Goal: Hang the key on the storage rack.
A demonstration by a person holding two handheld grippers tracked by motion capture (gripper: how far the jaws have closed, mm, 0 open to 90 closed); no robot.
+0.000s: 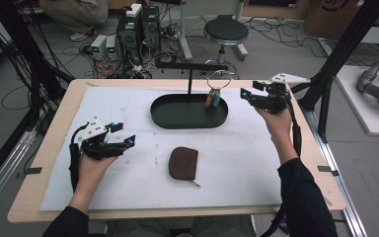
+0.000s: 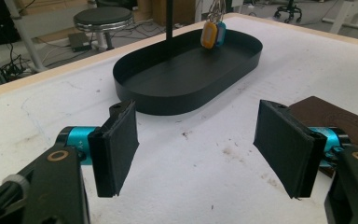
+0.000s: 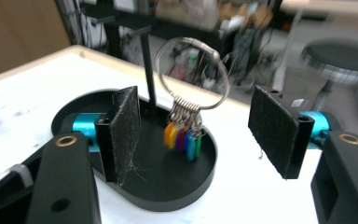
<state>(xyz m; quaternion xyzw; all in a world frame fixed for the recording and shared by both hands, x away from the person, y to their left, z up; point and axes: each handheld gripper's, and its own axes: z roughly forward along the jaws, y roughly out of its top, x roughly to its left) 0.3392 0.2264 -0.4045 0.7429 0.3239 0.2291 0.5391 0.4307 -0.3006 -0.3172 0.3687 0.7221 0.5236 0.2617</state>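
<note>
- Hanging from the crossbar of a black stand (image 1: 190,69), a large key ring (image 1: 221,78) carries a bunch of coloured tags (image 1: 213,100); it sits just right of centre in the upper half of the high view, and the tags dangle above the right end of the black oval tray (image 1: 163,116).
- Right tool (image 1: 256,91) is at the upper right of the high view, just beside the ring and apart from it, held up off the counter (image 1: 49,148) with its tip pointing left toward the ring.
- Right hand (image 1: 276,118) grips that tool from below, the forearm in a dark sleeve (image 1: 303,192) rising from the lower right corner of the frame.
- Right tool is released: its jaws stand wide with bare air between them. In the right gripper view the ring (image 3: 193,74) and tags (image 3: 184,137) hang farther off, centred between the two pads (image 3: 123,135), touching neither.
- Left tool (image 1: 123,133) is at the middle left of the high view, low over the white mat (image 1: 256,163), tip pointing right.
- Left hand (image 1: 91,170) holds it from underneath, forearm coming up from the bottom left.
- Left tool is also released, its jaws wide and holding nothing.
- Brown pouch (image 1: 183,163) lies flat on the mat at lower centre, between the two hands and well apart from both tools.
</note>
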